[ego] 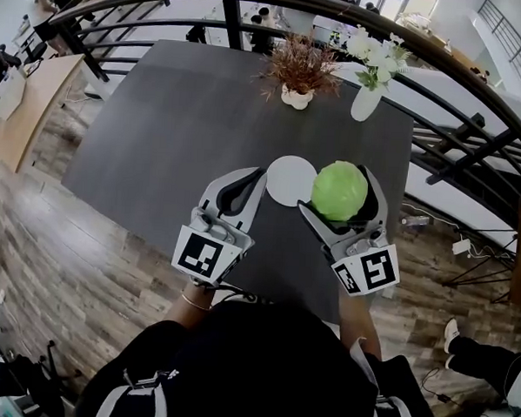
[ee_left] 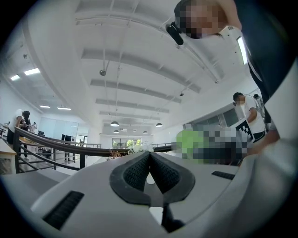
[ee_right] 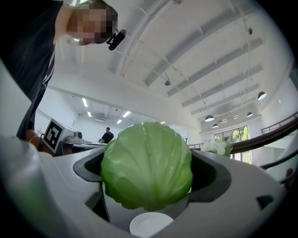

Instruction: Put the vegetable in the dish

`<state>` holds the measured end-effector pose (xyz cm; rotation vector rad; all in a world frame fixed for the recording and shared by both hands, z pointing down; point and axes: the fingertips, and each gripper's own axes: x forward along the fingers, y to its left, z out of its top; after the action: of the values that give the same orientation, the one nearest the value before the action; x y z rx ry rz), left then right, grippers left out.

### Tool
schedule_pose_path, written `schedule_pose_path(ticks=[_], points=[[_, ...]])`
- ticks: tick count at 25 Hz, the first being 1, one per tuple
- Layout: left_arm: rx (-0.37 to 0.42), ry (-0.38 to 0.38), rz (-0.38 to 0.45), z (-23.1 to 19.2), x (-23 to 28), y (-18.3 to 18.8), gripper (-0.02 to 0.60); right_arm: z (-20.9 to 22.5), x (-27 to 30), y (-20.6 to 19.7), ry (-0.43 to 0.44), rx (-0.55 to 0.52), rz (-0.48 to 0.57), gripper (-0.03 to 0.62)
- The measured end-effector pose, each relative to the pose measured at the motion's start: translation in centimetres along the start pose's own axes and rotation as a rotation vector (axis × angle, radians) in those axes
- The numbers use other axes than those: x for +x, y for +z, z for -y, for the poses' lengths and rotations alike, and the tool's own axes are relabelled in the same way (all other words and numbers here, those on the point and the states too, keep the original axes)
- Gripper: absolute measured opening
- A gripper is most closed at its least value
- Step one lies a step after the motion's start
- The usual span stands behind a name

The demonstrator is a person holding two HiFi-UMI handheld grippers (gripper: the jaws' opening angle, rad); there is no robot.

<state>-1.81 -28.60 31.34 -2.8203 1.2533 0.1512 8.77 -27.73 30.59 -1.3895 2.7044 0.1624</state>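
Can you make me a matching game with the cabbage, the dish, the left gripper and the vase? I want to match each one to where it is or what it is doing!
Things:
1. cabbage
2. white dish
3. left gripper
4. white vase

Places and states:
A. lies bare on the dark table, between the two grippers
B. shut, with nothing in it
C. stands at the table's far end with white flowers in it
D. held in the right gripper, above the table

Right pairs: 1-D, 2-A, 3-B, 4-C.
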Motion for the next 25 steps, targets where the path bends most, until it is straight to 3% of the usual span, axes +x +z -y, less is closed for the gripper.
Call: schedule_pose_path(ticks=[9,13,25], points=[[-0.002,-0.002,0.023,-1.1,0.9,-0.7,0.006,1.0,1.5,-2.6,-0.002,0.027,-0.040,0.522],[-0.021,0.015,-0.032,-1.7,0.9,-1.7,0.006,1.1,2.2,-3.7,-0.002,0.043,-0.055,0.522],[-0.012,0.030,-0.069,-2.6,0.9,-3.1,0.006,1.5,3.3,-7.1,-0.001,0.084,-0.087,0.522]])
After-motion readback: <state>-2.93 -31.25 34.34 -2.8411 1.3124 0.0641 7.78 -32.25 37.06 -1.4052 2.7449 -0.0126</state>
